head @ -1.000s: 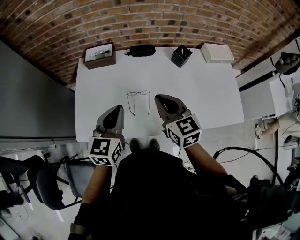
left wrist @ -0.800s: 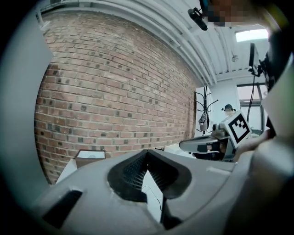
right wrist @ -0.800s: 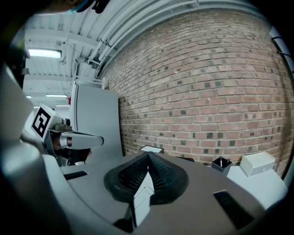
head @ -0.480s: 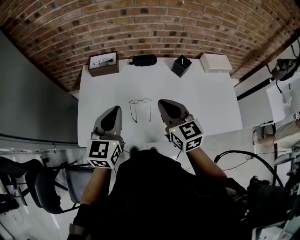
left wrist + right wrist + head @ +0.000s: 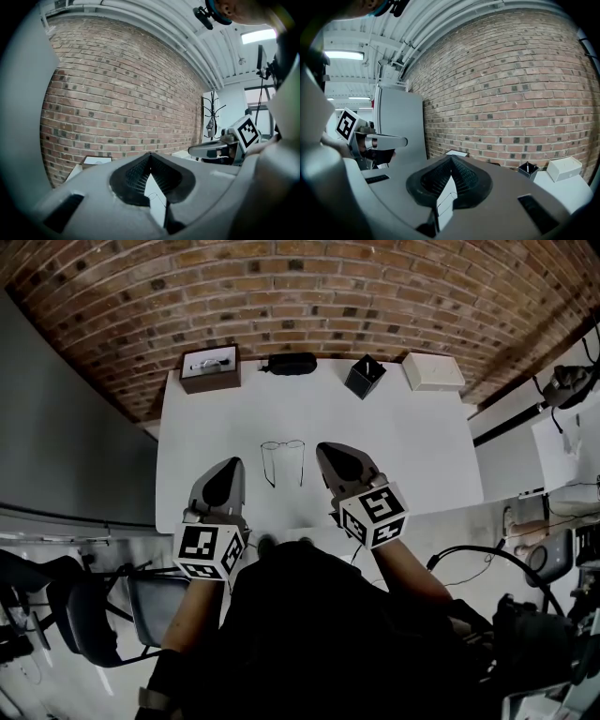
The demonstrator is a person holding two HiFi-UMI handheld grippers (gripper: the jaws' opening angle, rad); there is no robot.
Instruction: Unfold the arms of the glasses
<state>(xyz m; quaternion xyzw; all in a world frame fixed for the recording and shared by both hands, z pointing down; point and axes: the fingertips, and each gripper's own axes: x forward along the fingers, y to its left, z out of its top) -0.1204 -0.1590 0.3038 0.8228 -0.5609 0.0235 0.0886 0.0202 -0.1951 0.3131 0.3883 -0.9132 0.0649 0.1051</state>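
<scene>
Thin wire-rimmed glasses [image 5: 283,459] lie on the white table [image 5: 403,442] with both arms spread out toward the person. My left gripper [image 5: 231,465] hovers just left of them, near the table's front edge, shut and holding nothing. My right gripper [image 5: 327,447] hovers just right of them, also shut and empty. In the left gripper view the closed jaws [image 5: 150,158] point at the brick wall, with the right gripper [image 5: 220,150] off to the side. In the right gripper view the closed jaws [image 5: 451,161] show the same, with the left gripper [image 5: 379,140] at the left.
Along the table's far edge stand a brown box [image 5: 210,367], a black glasses case [image 5: 289,363], a black pen holder [image 5: 364,376] and a white box [image 5: 432,371]. A brick wall rises behind. A dark chair [image 5: 84,615] sits at the lower left.
The head view has shifted a little. The left gripper has edged slightly upward. The glasses lie as before and both grippers stay shut.
</scene>
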